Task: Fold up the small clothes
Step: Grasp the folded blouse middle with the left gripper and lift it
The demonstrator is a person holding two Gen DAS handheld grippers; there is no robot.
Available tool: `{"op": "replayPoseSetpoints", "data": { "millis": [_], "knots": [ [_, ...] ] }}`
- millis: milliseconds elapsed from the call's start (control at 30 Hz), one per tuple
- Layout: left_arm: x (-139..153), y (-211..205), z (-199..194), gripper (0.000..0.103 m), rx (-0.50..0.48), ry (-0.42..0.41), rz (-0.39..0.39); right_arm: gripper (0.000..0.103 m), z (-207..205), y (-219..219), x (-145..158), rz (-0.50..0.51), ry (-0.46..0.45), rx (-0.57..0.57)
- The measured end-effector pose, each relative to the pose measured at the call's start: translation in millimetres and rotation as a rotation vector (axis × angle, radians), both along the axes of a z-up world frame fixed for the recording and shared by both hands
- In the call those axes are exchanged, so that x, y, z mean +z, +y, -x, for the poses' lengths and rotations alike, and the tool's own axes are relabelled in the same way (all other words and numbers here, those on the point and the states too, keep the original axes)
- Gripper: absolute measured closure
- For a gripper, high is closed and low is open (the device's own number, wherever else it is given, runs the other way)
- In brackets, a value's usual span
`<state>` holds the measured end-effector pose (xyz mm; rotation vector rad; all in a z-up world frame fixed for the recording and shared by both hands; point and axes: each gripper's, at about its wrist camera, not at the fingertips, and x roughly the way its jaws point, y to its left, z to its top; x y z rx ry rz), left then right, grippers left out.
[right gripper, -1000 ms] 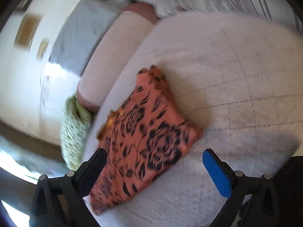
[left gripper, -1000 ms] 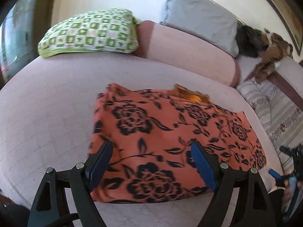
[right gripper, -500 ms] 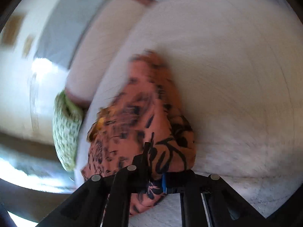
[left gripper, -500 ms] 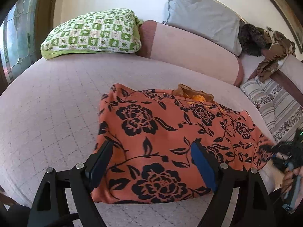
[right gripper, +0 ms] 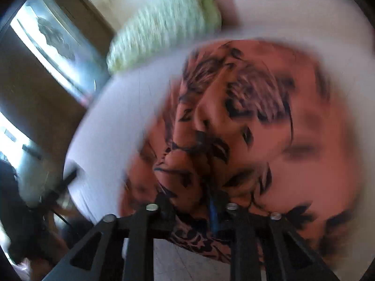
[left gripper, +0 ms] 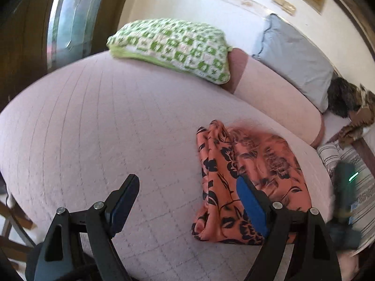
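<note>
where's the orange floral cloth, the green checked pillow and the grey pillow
orange floral cloth (left gripper: pixel 262 164): left wrist view, middle of the folded fabric
green checked pillow (left gripper: pixel 173 46): left wrist view, top face
grey pillow (left gripper: pixel 295 63): left wrist view, centre of its front

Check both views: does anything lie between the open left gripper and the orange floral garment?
Nothing visible does. Only bare pink bedspread separates the left gripper from the orange floral garment; the green pillow lies farther back.
</note>
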<state>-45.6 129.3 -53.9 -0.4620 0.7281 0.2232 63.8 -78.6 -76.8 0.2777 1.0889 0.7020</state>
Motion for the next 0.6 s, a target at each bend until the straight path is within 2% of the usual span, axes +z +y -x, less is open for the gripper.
{"op": "replayPoseSetpoints", "data": {
  "millis": [33, 67, 133, 167, 233, 300, 400, 533, 567, 600],
  "knots": [
    [1.1, -0.3, 0.9, 0.018, -0.017, -0.006, 0.011, 0.076, 4.1, -7.9, 2.5, -0.045, -0.015, -0.024],
    [2.5, -2.4, 1.3, 0.018, -0.032, -0.018, 0.012, 0.069, 7.7, -25.5, 12.3, -0.12, -0.025, -0.05],
    [3.6, -12.5, -5.3, 0.018, -0.07, -0.031, 0.033, 0.032, 10.3, -51.2, 26.0, -0.184, -0.025, -0.09],
    [3.0, -19.5, -12.1, 0.018, -0.103, -0.031, 0.077, 0.013, 13.4, -69.6, 35.4, -0.209, -0.063, -0.14],
    [1.6, -35.7, -26.0, 0.018, -0.16, -0.028, 0.141, 0.012, 18.5, -104.5, 48.6, -0.225, -0.135, -0.23],
    [-3.5, -53.1, -40.4, 0.018, -0.222, -0.017, 0.176, 0.012, 20.5, -128.4, 48.5, -0.236, -0.13, -0.267],
    [-19.5, -73.1, -59.2, 0.018, -0.225, 0.067, 0.178, 0.012, 24.8, -145.6, 43.3, -0.238, -0.117, -0.288],
    [-36.6, -75.6, -73.2, 0.018, -0.189, 0.144, 0.203, 0.012, 40.0, -160.0, 32.8, -0.257, -0.083, -0.299],
    [-40.1, -75.8, -76.5, 0.033, -0.196, 0.165, 0.213, 0.012, 41.0, -161.8, 29.6, -0.255, -0.077, -0.3],
    [-43.0, -76.7, -80.8, 0.084, -0.217, 0.183, 0.232, 0.012, 38.9, -160.7, 27.2, -0.256, -0.07, -0.3]
  ]
}}
